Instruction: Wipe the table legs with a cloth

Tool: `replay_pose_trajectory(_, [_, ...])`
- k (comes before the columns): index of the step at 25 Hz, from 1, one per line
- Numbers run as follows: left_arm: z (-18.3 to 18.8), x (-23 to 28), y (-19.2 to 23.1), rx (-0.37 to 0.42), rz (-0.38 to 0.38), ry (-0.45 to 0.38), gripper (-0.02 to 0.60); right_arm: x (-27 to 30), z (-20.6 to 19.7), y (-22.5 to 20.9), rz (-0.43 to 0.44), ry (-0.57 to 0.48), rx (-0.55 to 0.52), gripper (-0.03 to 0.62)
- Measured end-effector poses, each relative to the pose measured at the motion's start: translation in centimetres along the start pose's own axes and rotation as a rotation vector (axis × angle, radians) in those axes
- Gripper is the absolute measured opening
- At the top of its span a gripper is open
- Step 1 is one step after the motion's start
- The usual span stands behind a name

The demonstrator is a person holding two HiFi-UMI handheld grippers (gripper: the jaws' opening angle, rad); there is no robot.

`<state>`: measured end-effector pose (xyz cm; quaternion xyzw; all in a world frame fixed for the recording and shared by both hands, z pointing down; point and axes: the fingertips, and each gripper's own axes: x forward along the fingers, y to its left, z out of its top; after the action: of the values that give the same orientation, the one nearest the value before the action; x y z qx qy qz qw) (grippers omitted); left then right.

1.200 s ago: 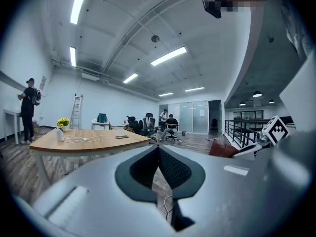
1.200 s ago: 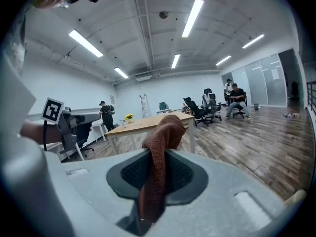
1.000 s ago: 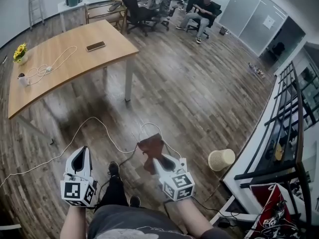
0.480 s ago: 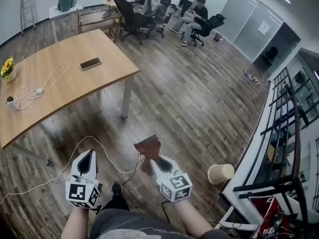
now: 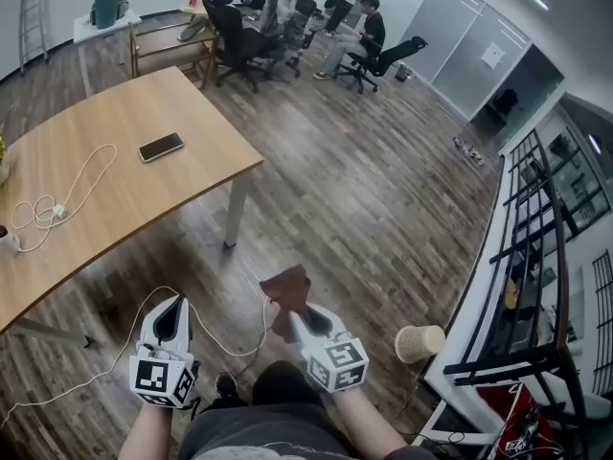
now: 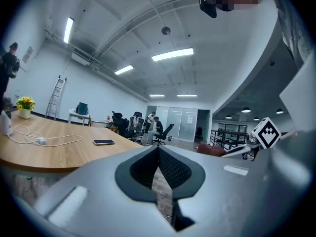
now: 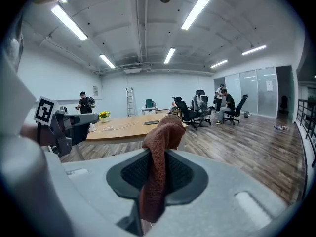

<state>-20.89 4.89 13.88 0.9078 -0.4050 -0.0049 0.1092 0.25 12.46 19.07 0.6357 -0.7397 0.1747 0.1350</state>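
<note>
My right gripper (image 5: 299, 316) is shut on a brown cloth (image 5: 286, 293), which bunches above its tips; in the right gripper view the cloth (image 7: 159, 157) hangs down between the jaws. My left gripper (image 5: 170, 322) is shut with nothing in it, its tips (image 6: 158, 158) closed together. Ahead stands the wooden table (image 5: 105, 185), with its white leg (image 5: 236, 211) at the near right corner, well beyond both grippers. Another slanted leg (image 5: 43, 330) shows at the left.
A phone (image 5: 160, 147) and a coiled white cable (image 5: 53, 199) lie on the table. A white cord (image 5: 215, 338) runs over the wood floor near my feet. A wicker bin (image 5: 419, 344) stands at the right by a black railing (image 5: 522, 247). People sit on office chairs (image 5: 350, 36) far back.
The view has moved forward toward the table; the table and its leg now sit nearer and further left. Both grippers keep their hold and spacing.
</note>
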Motion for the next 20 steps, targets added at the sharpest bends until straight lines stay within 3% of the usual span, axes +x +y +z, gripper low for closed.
replay_pose_trajectory(9, [0.0,4.1,2.6,0.013,0.045,-0.012,0.018,6.3,1.5,-2.0,0.043,0.006,-0.026,0.064])
replay_pose_trajectory(14, [-0.5,7.4,3.6,0.032,0.109,-0.004,0.018,11.8,2.2,-2.9,0.142,0.023,-0.057,0.064])
replay_pose_trajectory(20, [-3.2,13.3,4.3,0.036,0.243,0.032,0.018,18.8,1.9,-7.0,0.286,0.08,-0.095,0.064])
